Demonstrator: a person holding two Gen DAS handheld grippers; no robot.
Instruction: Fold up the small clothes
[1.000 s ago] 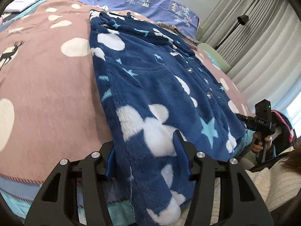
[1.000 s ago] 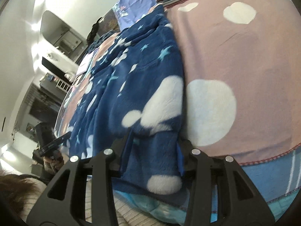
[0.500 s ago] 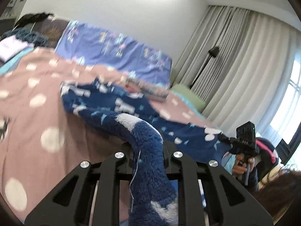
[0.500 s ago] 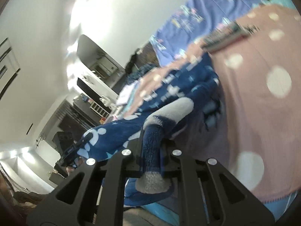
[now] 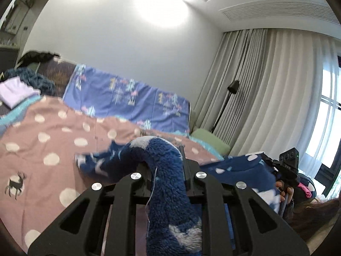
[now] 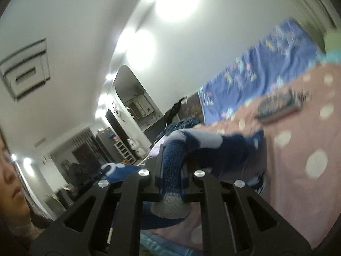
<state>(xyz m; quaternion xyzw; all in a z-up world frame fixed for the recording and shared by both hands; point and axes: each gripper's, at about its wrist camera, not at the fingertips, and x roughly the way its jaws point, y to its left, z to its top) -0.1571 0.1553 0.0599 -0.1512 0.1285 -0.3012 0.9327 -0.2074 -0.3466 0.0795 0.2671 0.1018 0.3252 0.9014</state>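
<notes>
A dark blue fleece top (image 5: pixel 168 183) with white clouds and stars hangs between my two grippers above the bed. My left gripper (image 5: pixel 165 166) is shut on one bottom corner of the top, which drapes down between its jaws. My right gripper (image 6: pixel 172 170) is shut on the other corner (image 6: pixel 170 164). The rest of the top trails down onto the pink spotted bedspread (image 5: pixel 49 140). In the left wrist view my right gripper (image 5: pixel 287 170) shows at the right, held in a hand.
A blue patterned pillow (image 5: pixel 127 102) lies at the head of the bed. A folded stack of clothes (image 6: pixel 279 106) sits on the bedspread. Curtains (image 5: pixel 266 98) and a floor lamp (image 5: pixel 226 104) stand beyond the bed. The person's face (image 6: pixel 10 170) is at the left.
Both grippers closed on the top's bottom corners and lifted it off the bed. The views have tilted up from the bedspread to the walls and ceiling.
</notes>
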